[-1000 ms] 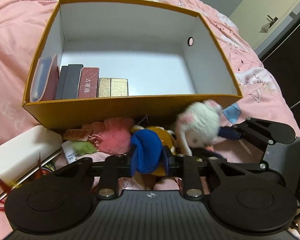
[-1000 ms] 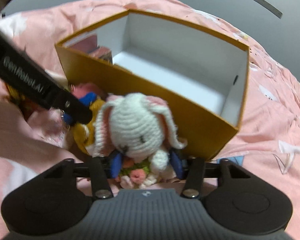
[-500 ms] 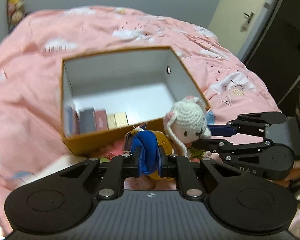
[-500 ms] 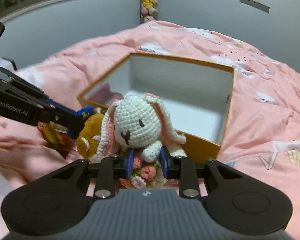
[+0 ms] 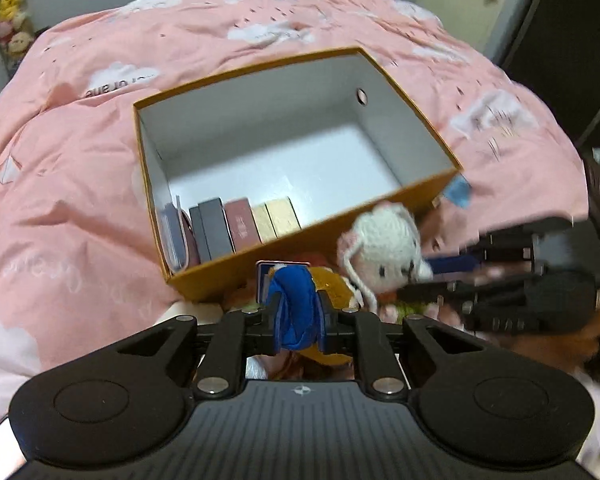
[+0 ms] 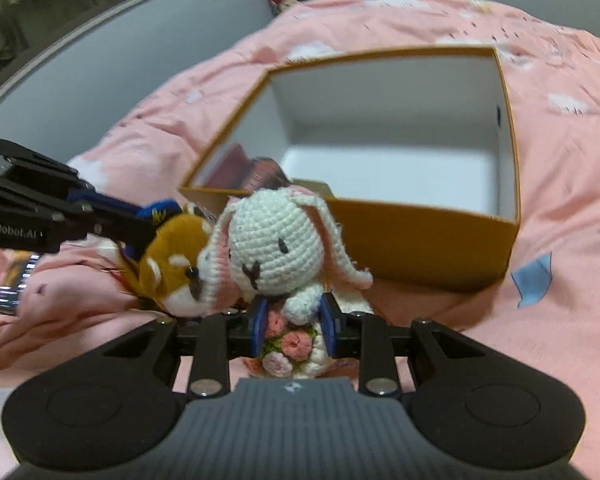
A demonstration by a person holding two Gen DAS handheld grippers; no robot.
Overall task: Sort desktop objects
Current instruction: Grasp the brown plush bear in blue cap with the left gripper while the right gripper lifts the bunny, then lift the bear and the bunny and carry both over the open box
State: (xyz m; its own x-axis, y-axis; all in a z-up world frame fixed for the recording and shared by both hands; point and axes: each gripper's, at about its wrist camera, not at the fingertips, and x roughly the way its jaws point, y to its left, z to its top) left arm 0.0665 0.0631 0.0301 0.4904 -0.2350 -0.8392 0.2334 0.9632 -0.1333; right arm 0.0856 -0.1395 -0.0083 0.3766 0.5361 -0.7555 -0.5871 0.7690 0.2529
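Operator: Right wrist view first. What is the right gripper (image 6: 293, 322) carrying?

Technician: Its blue pads are clamped on the crocheted rabbit (image 6: 278, 246), at the body just under the head, where the knitted flower bouquet sits. The rabbit fills the centre of the frame, upright, in front of the near wall of the orange box (image 6: 428, 246).

Operator: And the left gripper (image 5: 298, 312)?

Technician: Left wrist view shows it at lower centre, pads pressed on the blue cap of the brown plush dog (image 5: 332, 284). The jaws are easing open slightly, yet the cap is visibly pinched between them. In the right wrist view the dog's face touches the rabbit's cheek.

Operator: Handling properties?

Technician: Judged from appearance: both toys are light, soft and compressible, with no breakable parts. Yarn and plush give good friction, so slipping is unlikely. The rabbit's long ears and the dog's keyring hardware could snag on the box rim.

Operator: Preferred grip points?

Technician: Rabbit: the torso, as now; avoid the ears, which would stretch. Dog: the cap is a weak hold, since fabric may deform or pull away; the body would be firmer.

Operator: Destination?

Technician: Probably the box. Small packets (image 5: 236, 228) stand along its near-left wall; the remaining floor is bare. It rests on the pink quilt (image 5: 80, 200).
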